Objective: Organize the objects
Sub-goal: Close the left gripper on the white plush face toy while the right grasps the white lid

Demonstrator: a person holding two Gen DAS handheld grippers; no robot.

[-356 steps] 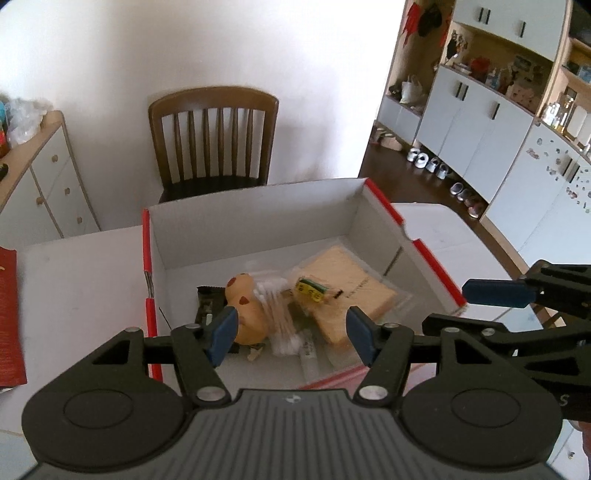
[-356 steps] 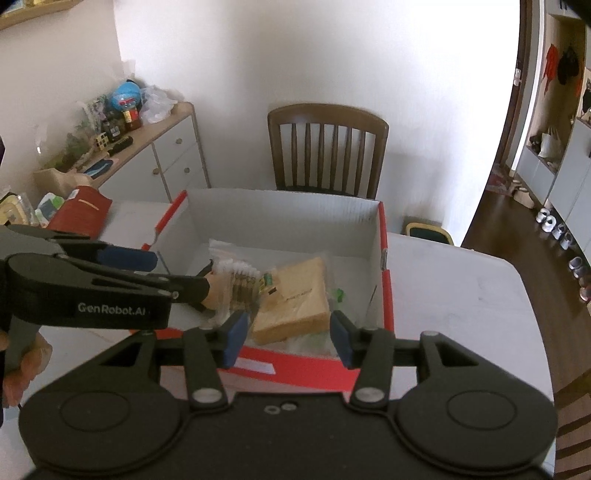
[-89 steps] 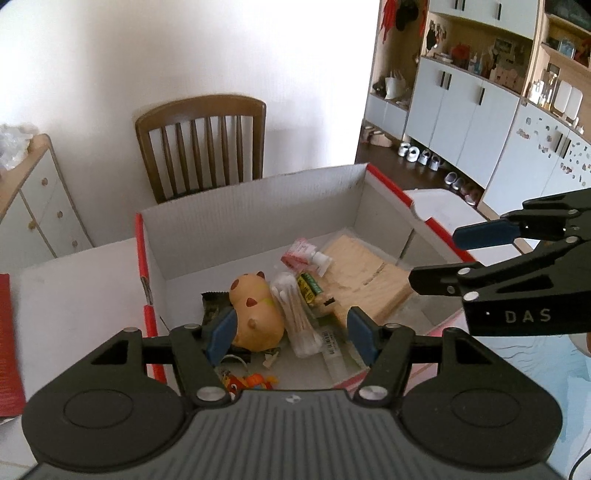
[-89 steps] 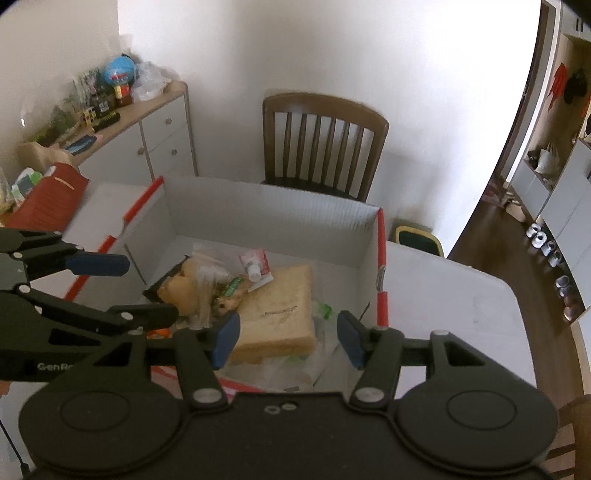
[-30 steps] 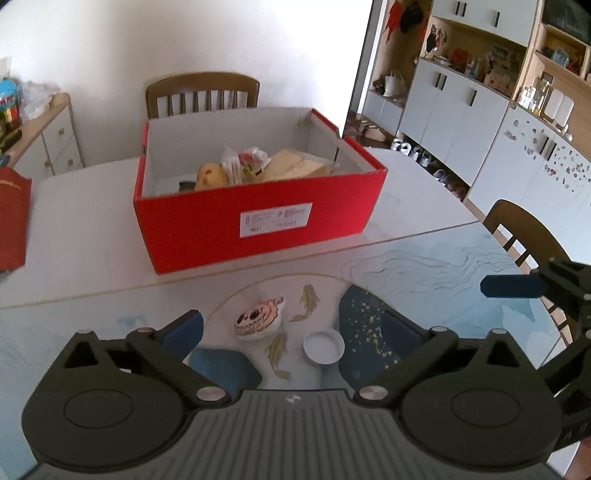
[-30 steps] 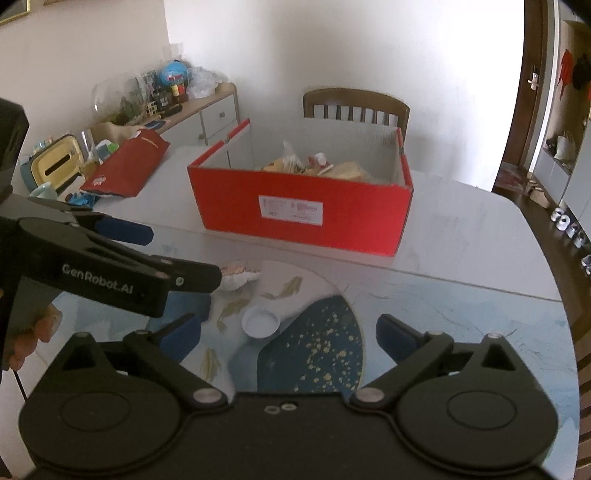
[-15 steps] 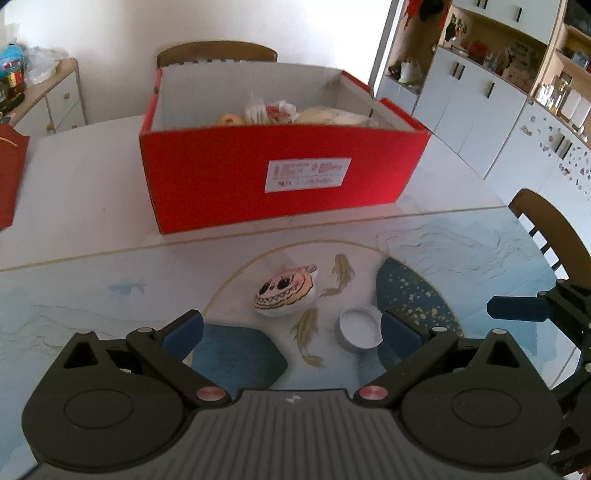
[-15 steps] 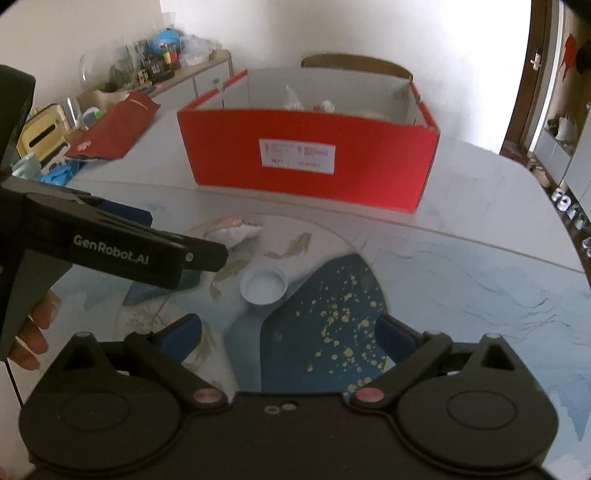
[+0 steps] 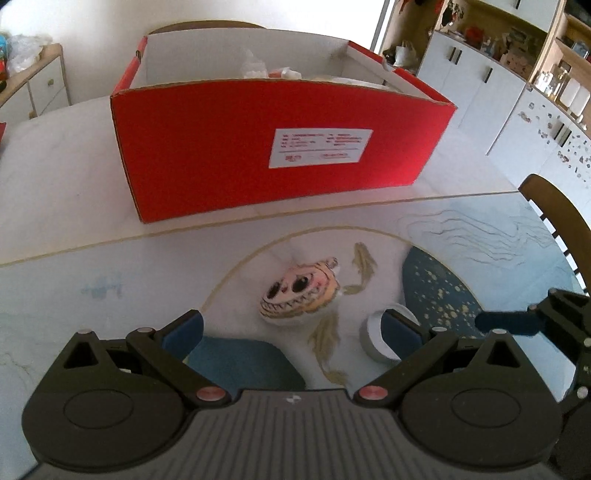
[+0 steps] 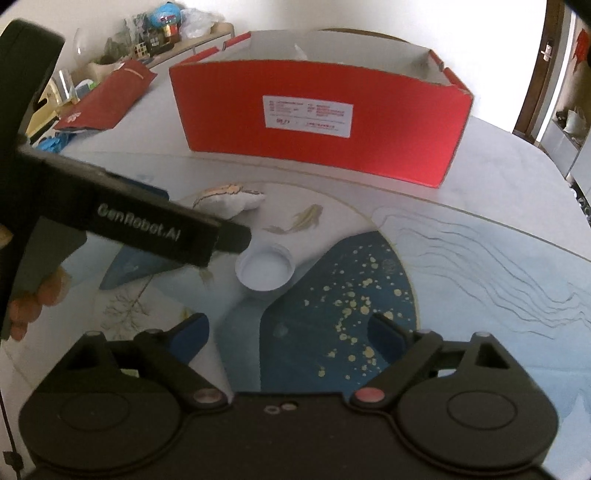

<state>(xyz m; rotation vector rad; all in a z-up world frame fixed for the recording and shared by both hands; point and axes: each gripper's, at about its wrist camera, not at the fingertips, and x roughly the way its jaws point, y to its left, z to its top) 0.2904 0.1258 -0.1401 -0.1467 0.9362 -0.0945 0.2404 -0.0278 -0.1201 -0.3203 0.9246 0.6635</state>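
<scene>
Nearest the left wrist camera, the left tool (image 9: 291, 328) hangs over the bench (image 9: 66, 206) with its jaws spread wide and nothing pressed between the blue pads. Just ahead of them lies a small soft toy (image 9: 299, 295) with black eyes and a toothy grin, resting on the painted bench top and touched by neither pad. To its right, partly hidden behind the right-hand pad, sits a white cap (image 9: 373, 339), rim upward.

In the right wrist view, the right tool (image 10: 288, 332) also stands apart from everything: its jaws are wide but closing, and only the blue, gold-speckled pattern of the bench shows between them. The white cap lies ahead of it, near the black finger of the left tool that crosses that view from the left. A hand (image 10: 37, 299) grips that tool's handle at the left edge.

Farther back on the pale part of the bench stands a red cardboard box (image 9: 229, 147) with a white label, open at the top, with a few wrapped items peeking over its rim. A red pouch (image 10: 110, 96) lies to its left. Behind it are a wooden chair back (image 9: 207, 26) and white cupboards (image 9: 480, 88).
</scene>
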